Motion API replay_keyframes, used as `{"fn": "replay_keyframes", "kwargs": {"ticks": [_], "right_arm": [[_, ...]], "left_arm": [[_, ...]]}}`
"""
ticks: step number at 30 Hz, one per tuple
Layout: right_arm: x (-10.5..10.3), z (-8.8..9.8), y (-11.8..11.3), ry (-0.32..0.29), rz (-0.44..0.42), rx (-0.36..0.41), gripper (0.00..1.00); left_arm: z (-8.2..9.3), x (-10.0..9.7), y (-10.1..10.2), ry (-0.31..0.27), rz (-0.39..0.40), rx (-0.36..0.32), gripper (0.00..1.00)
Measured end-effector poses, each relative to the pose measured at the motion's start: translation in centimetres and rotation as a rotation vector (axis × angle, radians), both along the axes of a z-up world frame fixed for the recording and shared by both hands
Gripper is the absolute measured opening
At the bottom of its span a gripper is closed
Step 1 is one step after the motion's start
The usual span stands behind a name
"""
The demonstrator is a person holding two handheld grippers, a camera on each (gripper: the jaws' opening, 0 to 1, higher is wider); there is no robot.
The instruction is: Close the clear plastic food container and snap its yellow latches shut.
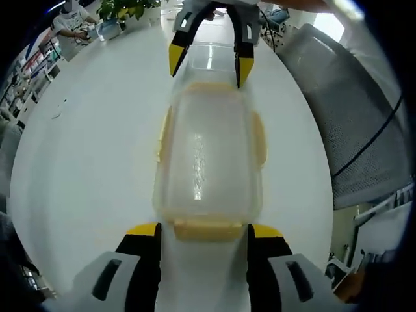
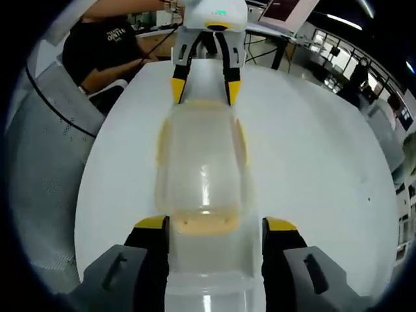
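The left gripper (image 1: 205, 235) rises from the bottom of the left gripper view with its yellow-tipped black jaws spread wide, one on each side of the near end of the clear plastic food container (image 1: 209, 156), gripping nothing that can be made out; whether the tips touch the container walls cannot be told. The right gripper (image 2: 216, 229) stands the same way at the bottom of the right gripper view, jaws wide apart and flanking the opposite end of the container (image 2: 203, 162). Each gripper also appears at the top centre of the other's view, open, its tips at the far end of the container. The container lies lengthwise in the middle of both frames on a white table (image 1: 97, 143), its clear lid on top. A yellow latch (image 1: 207, 229) sits at the near end between the left jaws, and more yellow latches (image 1: 260, 140) run along the long sides. A grey mesh chair (image 1: 351, 123) fills the right of the left gripper view. A person in a dark shirt (image 2: 107, 49) sits at the upper left of the right gripper view.
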State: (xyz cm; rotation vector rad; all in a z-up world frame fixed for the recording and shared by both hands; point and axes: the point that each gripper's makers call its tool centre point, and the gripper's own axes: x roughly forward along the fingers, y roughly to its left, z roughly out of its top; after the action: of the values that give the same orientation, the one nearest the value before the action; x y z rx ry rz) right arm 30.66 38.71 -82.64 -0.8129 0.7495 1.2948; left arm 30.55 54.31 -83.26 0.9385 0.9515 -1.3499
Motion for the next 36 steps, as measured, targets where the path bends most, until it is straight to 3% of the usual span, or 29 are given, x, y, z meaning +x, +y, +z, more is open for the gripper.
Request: {"fn": "replay_keyframes", "kwargs": {"ticks": [15, 31, 36], "right_arm": [[-0.1, -0.3, 0.3, 0.016, 0.019, -0.001, 0.47], [-0.9, -0.8, 0.4, 0.023, 0.09, -0.066, 0.36], [-0.6, -1.3, 0.3, -0.003, 0.097, -0.087, 0.37]], "left_arm": [[-0.5, 0.4, 0.3, 0.022, 0.0, 0.008, 0.39], [-0.6, 0.9, 0.5, 0.019, -0.01, 0.016, 0.35], [-0.7, 1.0, 0.5, 0.02, -0.006, 0.015, 0.35]]}}
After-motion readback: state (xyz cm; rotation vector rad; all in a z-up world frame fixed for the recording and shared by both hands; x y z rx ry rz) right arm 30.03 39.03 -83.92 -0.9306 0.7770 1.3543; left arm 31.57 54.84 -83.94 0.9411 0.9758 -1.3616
